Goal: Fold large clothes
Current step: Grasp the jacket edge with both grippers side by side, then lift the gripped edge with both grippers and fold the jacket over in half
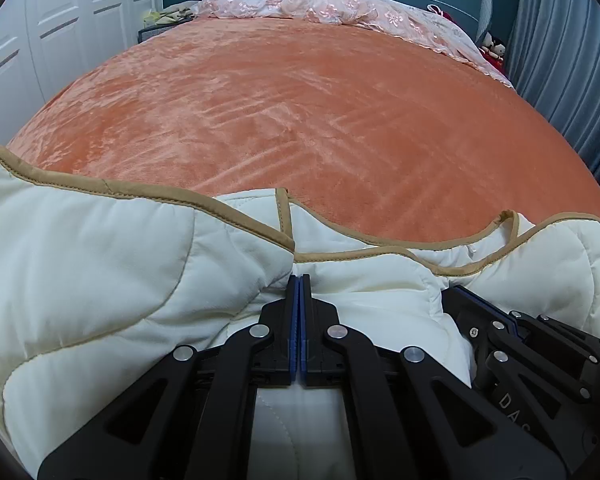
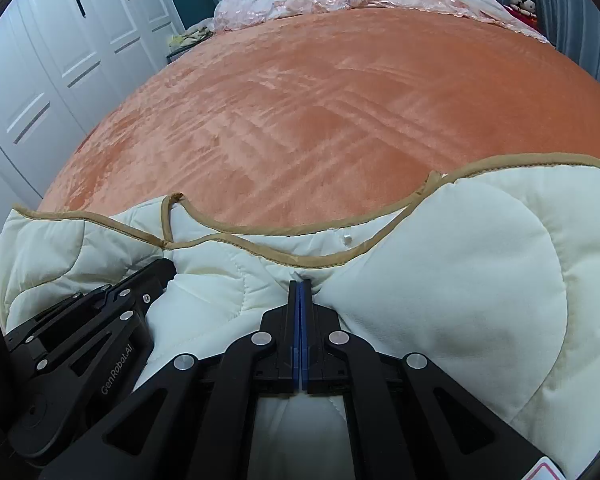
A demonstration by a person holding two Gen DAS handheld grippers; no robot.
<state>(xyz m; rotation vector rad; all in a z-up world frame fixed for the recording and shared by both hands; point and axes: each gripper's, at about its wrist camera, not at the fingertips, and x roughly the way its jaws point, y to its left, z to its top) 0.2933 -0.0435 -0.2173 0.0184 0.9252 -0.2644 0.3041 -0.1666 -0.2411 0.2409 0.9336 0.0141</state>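
Note:
A cream quilted garment [image 1: 100, 272] with tan binding lies bunched at the near edge of the orange bed. My left gripper [image 1: 299, 280] is shut, its jaws pinching a fold of the garment just below the tan edge. The right gripper's black body shows at the lower right of the left wrist view [image 1: 520, 340]. In the right wrist view my right gripper [image 2: 300, 284] is shut on the same garment [image 2: 460, 280] near its tan edge. The left gripper's black body sits at that view's lower left [image 2: 92, 340]. The two grippers are close side by side.
The orange plush bedspread [image 1: 300, 120] stretches away ahead. A pink lace cover [image 1: 320, 8] is heaped at the teal headboard. White wardrobe doors [image 2: 60, 60] stand on the left, grey curtains [image 1: 572, 60] on the right. Small toys [image 1: 494, 46] sit by the headboard.

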